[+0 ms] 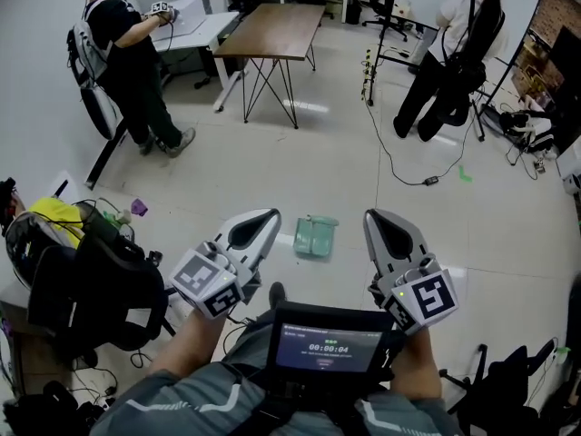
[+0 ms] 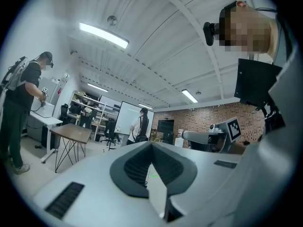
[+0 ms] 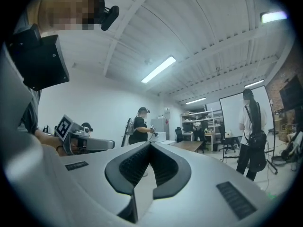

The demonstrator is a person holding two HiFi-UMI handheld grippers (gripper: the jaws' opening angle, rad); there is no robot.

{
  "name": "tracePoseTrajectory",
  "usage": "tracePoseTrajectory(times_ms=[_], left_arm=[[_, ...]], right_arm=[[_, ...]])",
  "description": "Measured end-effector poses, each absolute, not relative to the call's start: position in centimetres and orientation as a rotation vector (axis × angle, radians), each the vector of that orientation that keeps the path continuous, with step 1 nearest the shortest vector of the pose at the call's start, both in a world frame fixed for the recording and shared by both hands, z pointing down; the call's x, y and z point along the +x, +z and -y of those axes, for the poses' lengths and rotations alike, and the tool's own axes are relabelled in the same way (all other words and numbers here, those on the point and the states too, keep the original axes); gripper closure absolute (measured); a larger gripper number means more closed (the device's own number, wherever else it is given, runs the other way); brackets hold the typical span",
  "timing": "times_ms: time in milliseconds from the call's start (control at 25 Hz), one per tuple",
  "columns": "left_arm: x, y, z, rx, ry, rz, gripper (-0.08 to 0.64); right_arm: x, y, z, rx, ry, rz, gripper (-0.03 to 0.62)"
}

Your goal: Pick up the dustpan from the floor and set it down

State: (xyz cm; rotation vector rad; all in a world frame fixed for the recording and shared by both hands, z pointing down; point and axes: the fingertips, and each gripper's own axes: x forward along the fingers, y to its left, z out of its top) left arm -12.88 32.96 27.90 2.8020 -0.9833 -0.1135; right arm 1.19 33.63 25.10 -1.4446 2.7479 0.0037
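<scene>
- Left gripper (image 1: pixel 270 216): jaws closed together, nothing between them; held level, pointing ahead.
- Right gripper (image 1: pixel 371 217): jaws closed together, empty; held level, beside the left gripper with a gap between the two.
- Marker cubes: one on the rear of each gripper, near the person's hands.
- Dustpan (image 1: pixel 316 237): pale green, flat on the floor. In the head view it shows between the two gripper tips, a little closer to the left one. It lies below both and touches neither.
- Screen (image 1: pixel 330 341): dark unit at the person's chest, behind both grippers and between them.
- Table (image 1: pixel 272 29): brown top on thin metal legs, well ahead of the left gripper.
- Standing person in black (image 1: pixel 127 62): far ahead and to the left of the left gripper, at a white desk (image 1: pixel 192 27).
- Standing person in a white top (image 1: pixel 454 57): far ahead and to the right of the right gripper.
- Cable (image 1: pixel 399 166): on the floor ahead of the right gripper.
- Dark bags (image 1: pixel 91 280): heaped on the floor to the left of the left gripper.
</scene>
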Motion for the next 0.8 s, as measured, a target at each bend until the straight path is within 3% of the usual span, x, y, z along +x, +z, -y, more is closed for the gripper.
tracePoseTrajectory(times_ms=[400,800], left_arm=[[-19.6,29.1,-15.2,2.830,-0.139,0.836,0.543],[-19.4,30.8,-6.6,2.792,-0.121,0.810,0.543]], right_arm=[[-5.0,25.3,-16.5,-1.553,-0.002,-2.695,0.575],[-5.0,26.2,-8.4,-1.547,-0.031,-2.701,0.575]])
